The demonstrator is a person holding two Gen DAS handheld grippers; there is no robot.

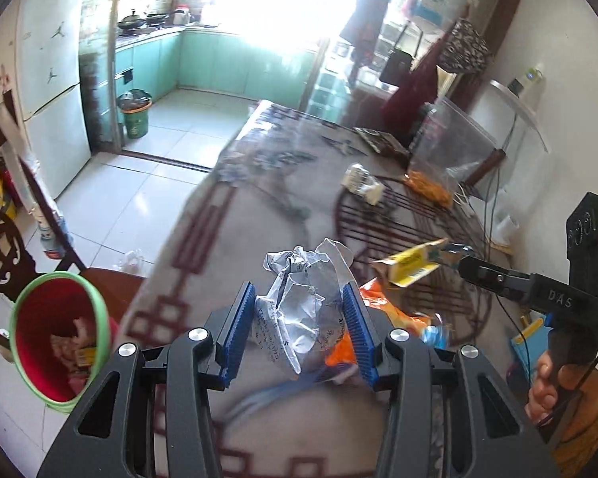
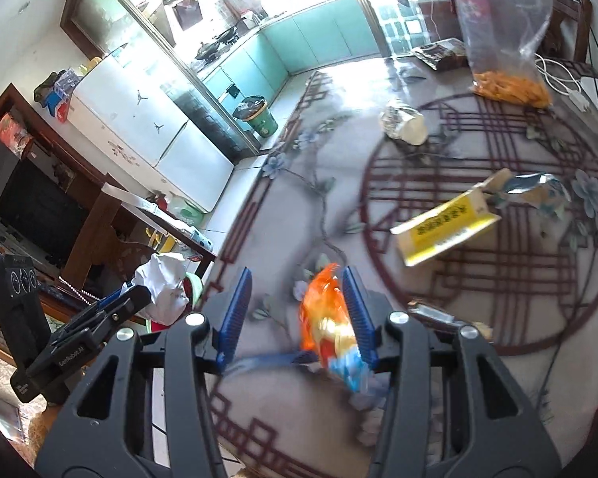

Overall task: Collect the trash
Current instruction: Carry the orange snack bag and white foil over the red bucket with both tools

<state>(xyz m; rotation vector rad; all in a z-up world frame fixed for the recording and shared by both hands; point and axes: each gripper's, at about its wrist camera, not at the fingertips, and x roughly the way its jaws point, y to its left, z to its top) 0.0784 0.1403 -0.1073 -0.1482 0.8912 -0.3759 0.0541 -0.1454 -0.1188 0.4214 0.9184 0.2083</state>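
Observation:
My left gripper (image 1: 299, 318) is shut on a crumpled white paper wrapper (image 1: 295, 310) and holds it above the patterned table (image 1: 235, 247). A red bin with a green rim (image 1: 59, 334) stands low to the left with trash inside. My right gripper (image 2: 295, 310) is open; an orange and blue snack wrapper (image 2: 331, 330) lies against its right finger, blurred. A yellow and white box (image 2: 446, 227) and a silver wrapper (image 2: 534, 187) lie on the table ahead. In the right wrist view the left gripper (image 2: 139, 298) carries the white paper (image 2: 163, 283).
A crumpled foil packet (image 2: 404, 119) and a clear bag with orange snacks (image 2: 506, 79) sit farther back on the table. A white cable (image 2: 558, 75) lies at the far right. A green kitchen bin (image 1: 135, 113) stands on the tiled floor by the fridge (image 1: 52, 91).

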